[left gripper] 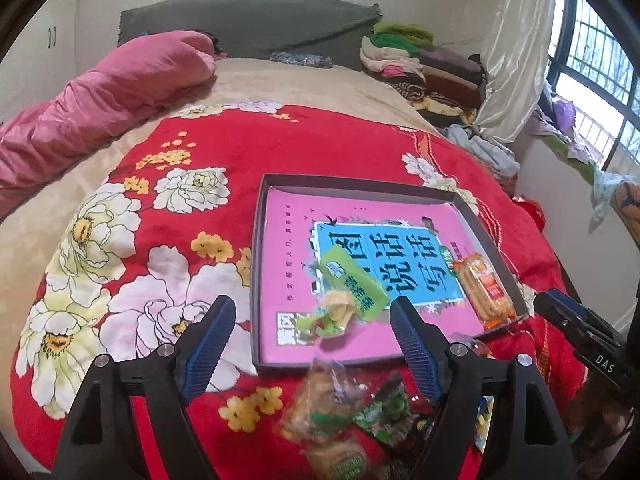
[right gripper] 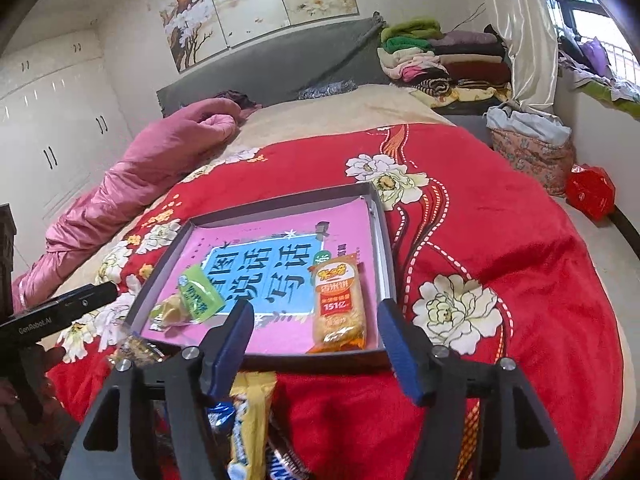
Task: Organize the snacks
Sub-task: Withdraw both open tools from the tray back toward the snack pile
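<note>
A shallow grey box (left gripper: 256,280) (right gripper: 385,248) with a pink and blue printed sheet inside lies on a red flowered blanket. In it are a green packet (left gripper: 356,280) (right gripper: 200,294), a small yellowish snack (left gripper: 340,310) (right gripper: 170,312) and an orange rice-cracker packet (left gripper: 484,292) (right gripper: 338,308). My left gripper (left gripper: 312,306) is open above the box's near edge, nothing between its fingers. Loose wrapped snacks (left gripper: 332,412) lie on the blanket under it. My right gripper (right gripper: 315,307) is open too, just short of the orange packet. A yellow packet (right gripper: 250,412) lies below it.
A pink quilt (left gripper: 100,108) is bunched along the bed's left side. Folded clothes (left gripper: 424,64) are stacked at the far right by the headboard. A red bag (right gripper: 590,192) sits on the floor at the right, and a barred window (left gripper: 600,60) is beyond.
</note>
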`<state>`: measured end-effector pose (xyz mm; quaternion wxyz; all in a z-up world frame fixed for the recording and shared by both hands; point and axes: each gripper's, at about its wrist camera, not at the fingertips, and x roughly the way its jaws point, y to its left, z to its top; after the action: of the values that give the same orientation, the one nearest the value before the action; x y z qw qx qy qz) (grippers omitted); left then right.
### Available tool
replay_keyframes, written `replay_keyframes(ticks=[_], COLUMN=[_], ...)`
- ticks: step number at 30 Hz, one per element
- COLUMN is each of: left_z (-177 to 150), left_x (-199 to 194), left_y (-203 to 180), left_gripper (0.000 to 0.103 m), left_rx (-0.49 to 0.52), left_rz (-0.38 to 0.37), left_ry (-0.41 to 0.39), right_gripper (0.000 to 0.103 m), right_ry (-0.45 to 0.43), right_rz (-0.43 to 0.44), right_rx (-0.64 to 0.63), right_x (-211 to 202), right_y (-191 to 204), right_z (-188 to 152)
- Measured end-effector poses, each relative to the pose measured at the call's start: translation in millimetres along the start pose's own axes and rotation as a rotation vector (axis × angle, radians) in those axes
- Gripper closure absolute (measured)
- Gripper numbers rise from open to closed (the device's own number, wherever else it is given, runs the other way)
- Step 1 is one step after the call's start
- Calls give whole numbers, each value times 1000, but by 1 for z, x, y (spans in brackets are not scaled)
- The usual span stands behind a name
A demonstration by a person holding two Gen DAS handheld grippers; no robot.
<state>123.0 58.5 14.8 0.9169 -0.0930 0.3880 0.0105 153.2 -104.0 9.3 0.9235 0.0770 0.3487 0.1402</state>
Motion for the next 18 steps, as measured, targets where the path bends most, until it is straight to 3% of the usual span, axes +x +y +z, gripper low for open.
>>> replay_keyframes(ticks=[18], left_z=[-19], left_x=[-46], left_y=[-14], left_gripper=[22], left_rx=[-12], left_rz=[-14], left_ry=[26], right_gripper=[29], right_ry=[-40], right_rz=[56], right_rx=[-17], right_x=[-52], right_y=[22], right_z=[-20])
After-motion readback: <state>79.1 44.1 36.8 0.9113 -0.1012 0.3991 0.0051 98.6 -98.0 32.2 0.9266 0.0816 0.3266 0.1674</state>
